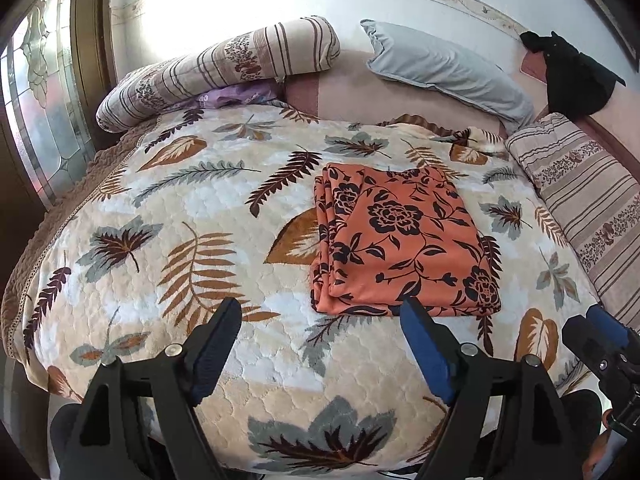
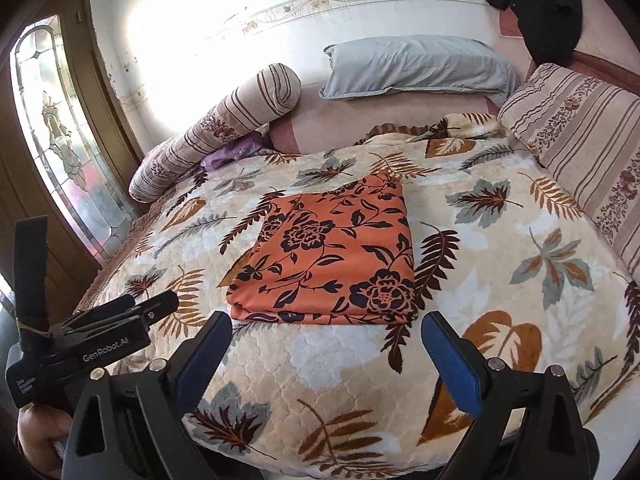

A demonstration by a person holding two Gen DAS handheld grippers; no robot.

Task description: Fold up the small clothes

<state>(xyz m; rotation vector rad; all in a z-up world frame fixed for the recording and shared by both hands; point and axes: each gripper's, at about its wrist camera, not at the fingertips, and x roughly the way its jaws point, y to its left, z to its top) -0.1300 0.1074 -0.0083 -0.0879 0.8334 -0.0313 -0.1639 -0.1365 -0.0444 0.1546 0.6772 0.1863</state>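
Note:
An orange cloth with black flowers (image 1: 400, 240) lies folded into a flat rectangle on the leaf-patterned blanket (image 1: 160, 208). My left gripper (image 1: 320, 308) hovers open at the cloth's near edge, nothing between its blue pads, and its right fingertip (image 1: 410, 310) is just at that edge. In the right wrist view the same folded cloth (image 2: 332, 252) sits straight ahead, and my right gripper (image 2: 326, 322) is open and empty just short of its front edge. Each gripper shows in the other's view: the right gripper (image 1: 584, 324) at the far right, the left gripper (image 2: 148, 302) at the left.
Two striped bolsters (image 1: 224, 68) (image 1: 580, 184) line the left and right of the bed. A grey pillow (image 1: 448, 68) rests at the head, a black garment (image 1: 568, 72) hangs on the headboard, and a purple cloth (image 1: 232, 96) is tucked by the left bolster. A glass-panelled door (image 2: 60, 152) stands left.

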